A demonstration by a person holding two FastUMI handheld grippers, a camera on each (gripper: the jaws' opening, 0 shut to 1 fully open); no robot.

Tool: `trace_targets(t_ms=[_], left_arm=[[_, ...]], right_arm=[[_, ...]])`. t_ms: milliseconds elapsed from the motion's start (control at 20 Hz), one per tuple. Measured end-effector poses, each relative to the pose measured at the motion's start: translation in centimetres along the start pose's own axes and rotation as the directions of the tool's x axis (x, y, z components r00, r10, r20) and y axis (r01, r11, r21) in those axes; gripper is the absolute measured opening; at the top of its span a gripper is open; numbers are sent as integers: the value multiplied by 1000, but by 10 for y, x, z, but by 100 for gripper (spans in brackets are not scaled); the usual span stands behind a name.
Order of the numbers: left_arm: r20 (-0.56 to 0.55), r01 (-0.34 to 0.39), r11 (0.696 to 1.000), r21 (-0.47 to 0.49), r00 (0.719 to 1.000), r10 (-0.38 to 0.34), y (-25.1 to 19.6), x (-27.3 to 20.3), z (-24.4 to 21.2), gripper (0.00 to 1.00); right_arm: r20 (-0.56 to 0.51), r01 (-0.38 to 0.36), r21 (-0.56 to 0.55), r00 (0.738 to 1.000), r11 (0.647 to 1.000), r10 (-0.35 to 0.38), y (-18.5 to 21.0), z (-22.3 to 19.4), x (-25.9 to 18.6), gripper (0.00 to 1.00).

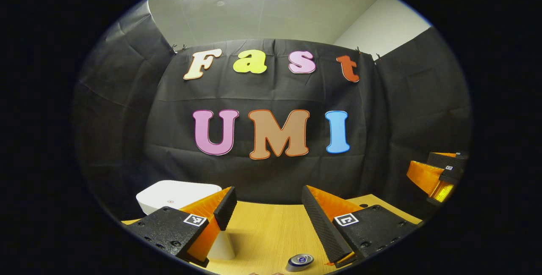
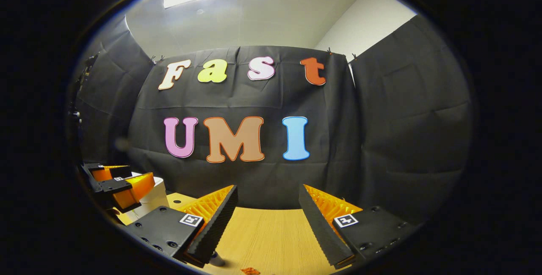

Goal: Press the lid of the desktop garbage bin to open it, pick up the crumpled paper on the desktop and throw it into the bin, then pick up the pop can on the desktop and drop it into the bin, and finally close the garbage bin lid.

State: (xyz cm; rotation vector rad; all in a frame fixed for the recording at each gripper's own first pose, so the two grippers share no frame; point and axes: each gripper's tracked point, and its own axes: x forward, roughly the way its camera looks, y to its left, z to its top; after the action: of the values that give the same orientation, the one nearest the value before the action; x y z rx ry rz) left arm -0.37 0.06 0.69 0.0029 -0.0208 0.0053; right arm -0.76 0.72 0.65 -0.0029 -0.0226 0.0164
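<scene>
In the left gripper view we hold the left gripper [image 1: 267, 207] above the wooden desktop [image 1: 262, 228] with its fingers spread and nothing between them. The white garbage bin [image 1: 175, 194], lid down, stands just behind the left finger, and the pop can [image 1: 300, 260] lies on the desktop below the gap, near the right finger. In the right gripper view we hold the right gripper [image 2: 267, 207] likewise spread and empty over the desktop. An orange scrap [image 2: 250, 270] lies at the lower edge. The left gripper shows at far left, in front of the bin.
</scene>
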Motion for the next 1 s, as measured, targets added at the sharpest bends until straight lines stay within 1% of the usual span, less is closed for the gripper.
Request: trace_targets(t_ms=[100,150,200,550,600,650,700,900,950,1000], left_arm=[[-1,-3,1000,-1,1000,3,1,0,0,94],[0,-4,1000,-1,1000,4,2,0,1,93],[-1,-4,1000,-1,1000,4,2,0,-1,92],[0,-11,1000,4,1000,11,4,0,-1,93],[0,-11,1000,5,1000,11,4,0,-1,93],[0,-10,1000,7,1000,10,4,0,-1,93],[-2,-8,1000,8,1000,8,3,0,-1,93],[-1,-1,1000,13,1000,1,2,-1,-1,93],[0,1,1000,13,1000,-1,2,0,1,93],[1,2,1000,14,1000,-2,2,-1,0,93]], right_arm=[[0,-13,-1,1000,1000,13,4,0,0,96],[-3,-21,-1,1000,1000,21,7,-2,0,100],[-5,-25,-4,1000,1000,25,8,-2,0,100],[0,-40,-20,999,999,40,13,0,0,100],[2,-40,-22,999,999,40,13,0,0,96],[3,-41,-23,999,999,41,14,0,1,96],[2,-43,-24,999,999,43,14,0,0,100],[-7,-44,-25,999,999,44,15,-4,0,100],[-8,-44,-24,999,999,43,16,-4,0,96],[-6,-44,-24,999,999,43,16,-2,-1,96]])
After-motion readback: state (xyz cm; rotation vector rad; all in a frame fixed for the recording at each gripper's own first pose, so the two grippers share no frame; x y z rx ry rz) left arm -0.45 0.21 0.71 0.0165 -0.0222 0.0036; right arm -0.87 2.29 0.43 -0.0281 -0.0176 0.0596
